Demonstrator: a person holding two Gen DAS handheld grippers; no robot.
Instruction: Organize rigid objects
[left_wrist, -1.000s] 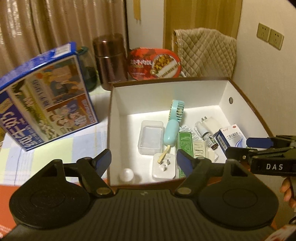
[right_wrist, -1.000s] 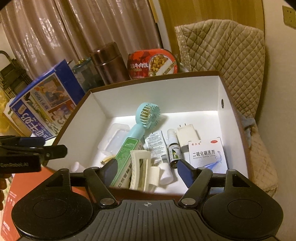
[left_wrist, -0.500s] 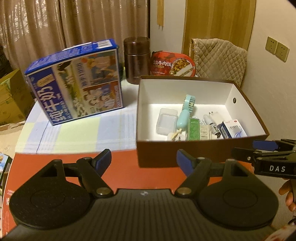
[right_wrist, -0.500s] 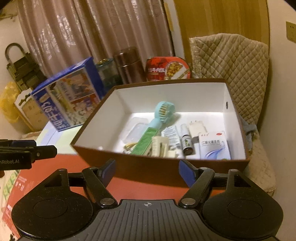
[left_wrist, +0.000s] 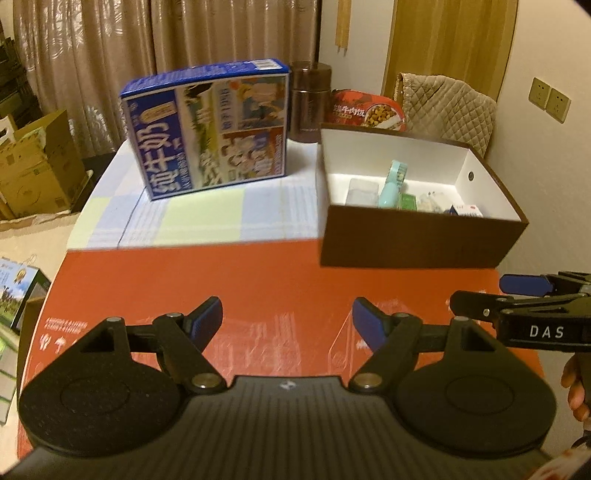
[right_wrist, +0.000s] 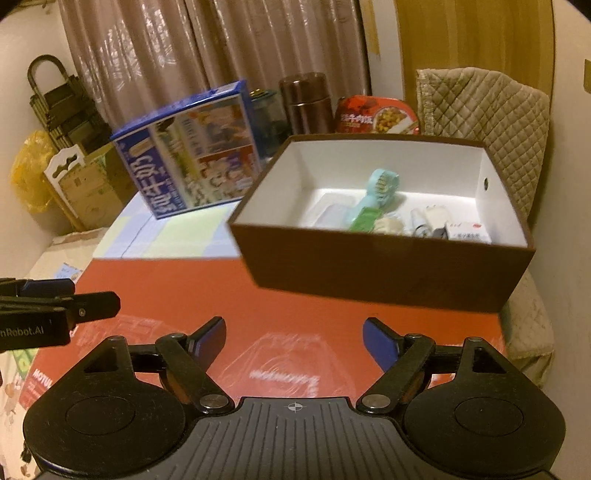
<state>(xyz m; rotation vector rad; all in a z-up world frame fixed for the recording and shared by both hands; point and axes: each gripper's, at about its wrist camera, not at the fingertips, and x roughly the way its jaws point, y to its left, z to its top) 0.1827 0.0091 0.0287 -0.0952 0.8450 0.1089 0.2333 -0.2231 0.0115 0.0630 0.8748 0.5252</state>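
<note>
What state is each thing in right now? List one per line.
Brown box: open-topped, holding small items.
Mint handheld fan: lying inside the box.
Blue milk carton: closed, standing on the table.
Left gripper: jaws open, empty.
Right gripper: jaws just opening, empty.

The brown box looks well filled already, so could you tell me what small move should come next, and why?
Probably rest both hands: the left hand-held gripper and right hand-held gripper are open and empty over bare red table, the small items lying inside the brown box.
</note>
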